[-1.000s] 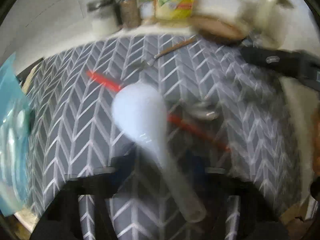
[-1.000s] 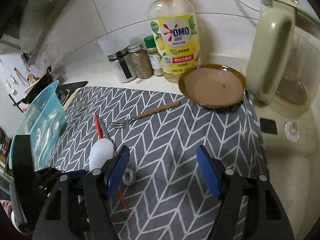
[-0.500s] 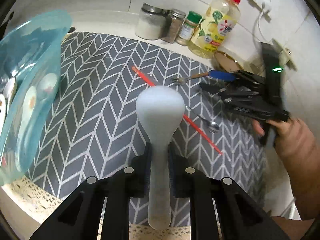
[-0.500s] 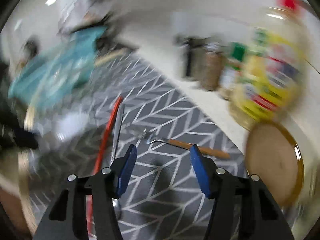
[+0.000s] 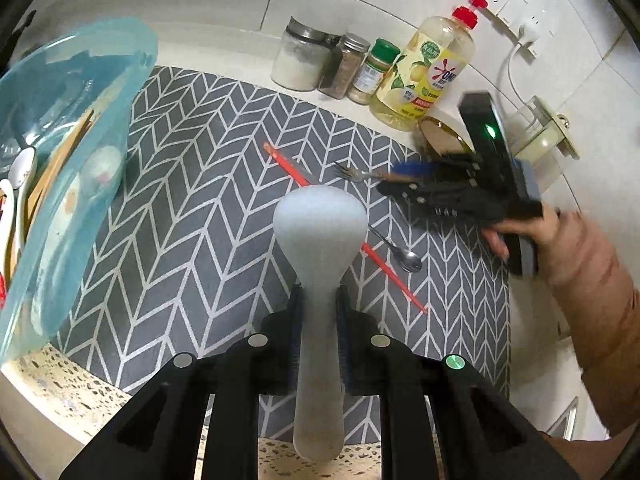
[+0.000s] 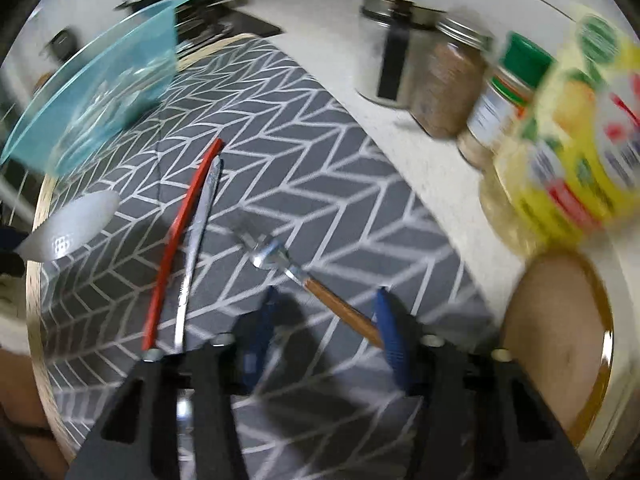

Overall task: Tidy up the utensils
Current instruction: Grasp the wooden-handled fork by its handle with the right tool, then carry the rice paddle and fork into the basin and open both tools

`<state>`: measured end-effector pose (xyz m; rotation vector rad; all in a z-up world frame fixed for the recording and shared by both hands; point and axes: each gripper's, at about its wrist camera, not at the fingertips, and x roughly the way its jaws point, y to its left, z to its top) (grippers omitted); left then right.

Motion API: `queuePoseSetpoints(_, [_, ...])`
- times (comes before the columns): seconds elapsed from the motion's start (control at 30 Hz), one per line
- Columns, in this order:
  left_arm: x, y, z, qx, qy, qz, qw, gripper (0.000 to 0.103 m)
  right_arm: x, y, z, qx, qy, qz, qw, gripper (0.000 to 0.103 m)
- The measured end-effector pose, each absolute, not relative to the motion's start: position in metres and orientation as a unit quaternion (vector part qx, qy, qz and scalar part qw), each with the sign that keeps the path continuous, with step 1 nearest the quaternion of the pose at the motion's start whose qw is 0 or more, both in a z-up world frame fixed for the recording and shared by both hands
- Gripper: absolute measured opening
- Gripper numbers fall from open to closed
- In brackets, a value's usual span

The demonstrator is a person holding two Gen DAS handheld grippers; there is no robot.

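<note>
A blue bin (image 5: 76, 128) stands at the mat's (image 5: 192, 216) left. The left hand-held gripper (image 5: 319, 344) pinches a white spoon (image 5: 320, 248). The right hand-held gripper (image 6: 324, 320), jaws just closing and still spread, straddles the fork's (image 6: 320, 284) wooden handle.

Frosted matt plastic ladle (image 5: 320, 224); shiny metal spoon (image 5: 406, 258); wood-handled fork (image 6: 316, 280); translucent glossy bin (image 5: 72, 152); mat (image 5: 200, 200) probably woven cloth.
</note>
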<state>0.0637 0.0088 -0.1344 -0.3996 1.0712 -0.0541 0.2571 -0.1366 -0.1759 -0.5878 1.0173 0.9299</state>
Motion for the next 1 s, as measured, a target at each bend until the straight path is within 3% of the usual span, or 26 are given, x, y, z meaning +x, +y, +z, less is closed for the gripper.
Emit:
queuePoseSetpoints(0.13, [0.063,0.016,-0.132,-0.198,0.507,-0.031,0.838,0.017,0.235,-0.152,-0.176,-0.198,0.493,0.37,0.762,0.008])
queuePoseSetpoints(0.33, [0.063,0.028,-0.107,-0.2,0.491,-0.051,0.846,0.017,0.236,-0.195,-0.177,0.044,0.543,0.364,0.755,0.008])
queuePoseSetpoints(0.5, [0.062,0.054,-0.078,-0.204,0.471,-0.053,0.857,0.017,0.227,-0.208,-0.142,0.18,0.521,0.363,0.751,0.008])
queuePoseSetpoints(0.8, [0.041,0.18,-0.018,-0.187,0.423,0.031,0.886,0.017,0.176,-0.078,-0.037,0.189,0.455,0.439,0.751,0.008])
queuePoseSetpoints(1.0, [0.039,0.255,-0.057,-0.181,0.472,0.087,0.858,0.017,0.145,0.038,-0.055,0.111,0.504,0.423,0.745,0.008])
